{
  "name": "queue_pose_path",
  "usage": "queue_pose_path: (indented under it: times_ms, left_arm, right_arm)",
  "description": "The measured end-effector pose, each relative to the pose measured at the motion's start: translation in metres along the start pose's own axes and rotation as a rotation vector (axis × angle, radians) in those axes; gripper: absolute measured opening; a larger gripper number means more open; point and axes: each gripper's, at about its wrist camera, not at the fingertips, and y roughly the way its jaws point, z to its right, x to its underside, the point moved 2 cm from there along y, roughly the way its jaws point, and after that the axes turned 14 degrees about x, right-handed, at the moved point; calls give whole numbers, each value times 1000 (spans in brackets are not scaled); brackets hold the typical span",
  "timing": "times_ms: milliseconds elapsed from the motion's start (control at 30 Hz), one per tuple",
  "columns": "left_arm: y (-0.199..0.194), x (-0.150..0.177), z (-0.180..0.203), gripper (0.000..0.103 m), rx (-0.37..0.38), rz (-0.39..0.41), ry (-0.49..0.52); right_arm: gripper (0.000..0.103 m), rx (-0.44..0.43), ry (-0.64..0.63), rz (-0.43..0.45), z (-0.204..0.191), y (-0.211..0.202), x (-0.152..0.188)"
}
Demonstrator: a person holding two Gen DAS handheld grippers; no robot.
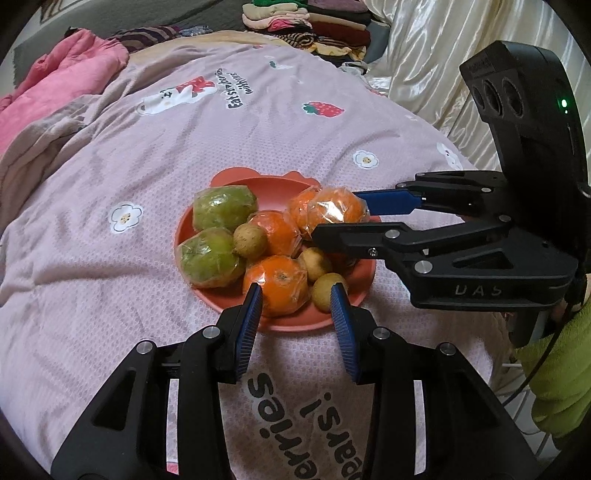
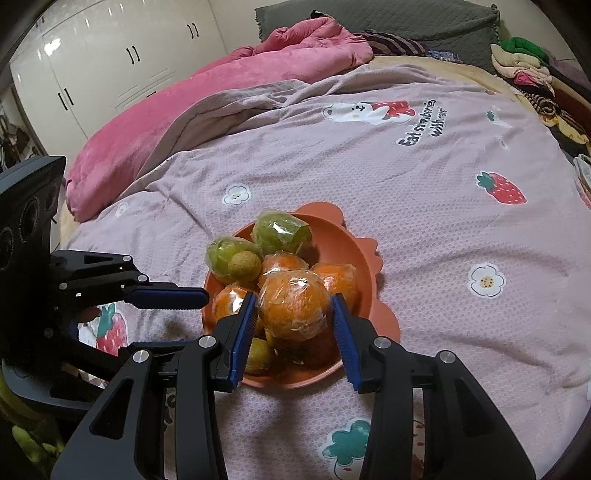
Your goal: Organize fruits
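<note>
A terracotta plate (image 1: 288, 325) (image 2: 365, 266) on the bed holds two green wrapped fruits (image 1: 225, 206), several wrapped oranges and three small tan fruits (image 1: 249, 240). My right gripper (image 2: 294, 296) (image 1: 336, 214) is shut on a wrapped orange (image 2: 293, 314) (image 1: 338, 206) above the pile, a pad against each side. My left gripper (image 1: 297, 295) hovers open at the plate's near rim. A wrapped orange (image 1: 275, 290) lies in the plate between its fingertips, and the right pad is clear of it. In the right wrist view one left finger (image 2: 166, 297) reaches to the plate's left edge.
The plate rests on a pink strawberry-print blanket (image 1: 147, 166) (image 2: 424, 221). A bunched pink quilt (image 1: 55, 85) (image 2: 184, 110) lies behind it. Folded clothes (image 1: 306, 26) are stacked at the far end, by cream curtains (image 1: 424, 55). White wardrobes (image 2: 92, 66) stand beyond. A green sleeve (image 1: 554, 369) shows.
</note>
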Motion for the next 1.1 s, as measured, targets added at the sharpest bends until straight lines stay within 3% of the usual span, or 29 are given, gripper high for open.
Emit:
queue_pose_path:
  times_ms: [600,700,1100]
  left_arm:
    - [-12,2,-3,31,-9,24,-18]
    - [-16,2,-3,38,-14,29,-21]
    - [-30,4,-1,46,-39,51,-23]
  right_arm:
    - [59,12,14,25,-2,-16,-2]
    - [61,14,15,35,-4,-20,-2]
    - [75,26,21,71,-9,-38,-6]
